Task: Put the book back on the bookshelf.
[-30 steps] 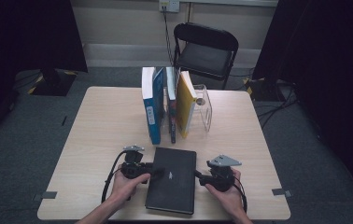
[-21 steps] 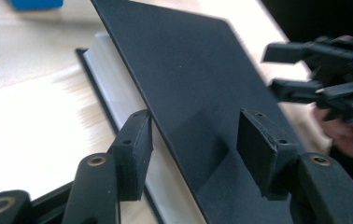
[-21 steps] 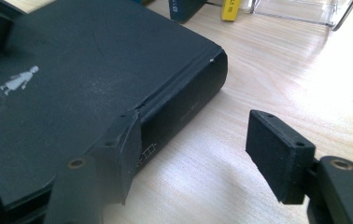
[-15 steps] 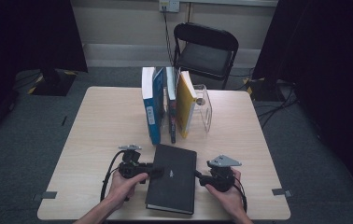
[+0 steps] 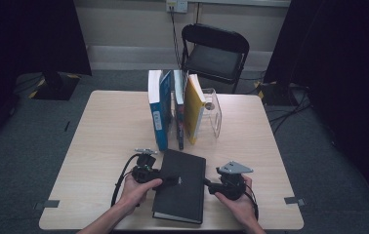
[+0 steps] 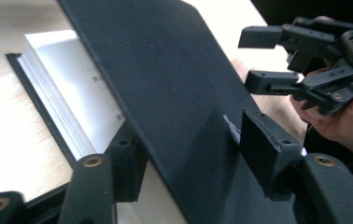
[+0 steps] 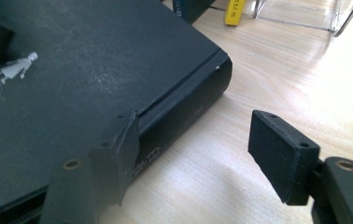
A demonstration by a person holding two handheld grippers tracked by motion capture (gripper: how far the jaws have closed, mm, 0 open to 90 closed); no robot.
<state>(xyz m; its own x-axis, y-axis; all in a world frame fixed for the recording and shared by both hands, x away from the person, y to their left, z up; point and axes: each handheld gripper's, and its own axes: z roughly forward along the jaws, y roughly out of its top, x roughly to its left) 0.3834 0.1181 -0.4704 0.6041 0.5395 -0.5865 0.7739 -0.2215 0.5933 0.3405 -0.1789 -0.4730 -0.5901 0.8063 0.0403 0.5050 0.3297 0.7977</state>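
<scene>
**Step in hand: opening the front cover**

1. Position. The black hardcover book [image 5: 180,187] lies flat on the light wood-grain table [image 5: 104,126], at its near edge, spine towards the person's right.
2. Left gripper [image 6: 195,149]. It stands at the book's left edge. Its jaws are spread around the raised front cover [image 6: 165,84], 1 jaw under it against the page block [image 6: 67,88] and 1 jaw above it. They have just been opening, with the cover between them but not pinched. Judgement: close on the board before swinging it further, or the cover may slide off the lower jaw and drop.
3. Right gripper [image 7: 200,147]. It sits at the spine [image 7: 184,102], jaws apart and holding nothing: 1 jaw tip rests at the cover's hinge groove, the other hangs over bare table beside the book. Judgement: press down near the hinge to keep the book from skidding while the cover turns.

**Materials and shapes**

- Cover: matte black board, faintly scuffed, with a small white figure emblem [image 7: 18,65]; likely low-friction against the hard jaw pads.
- Spine: rounded, with a pressed groove.
- Pages: thick white block with printed text.
- Beyond the book: 3 upright books [image 5: 173,112] against a clear plastic bookend [image 5: 214,114].
</scene>
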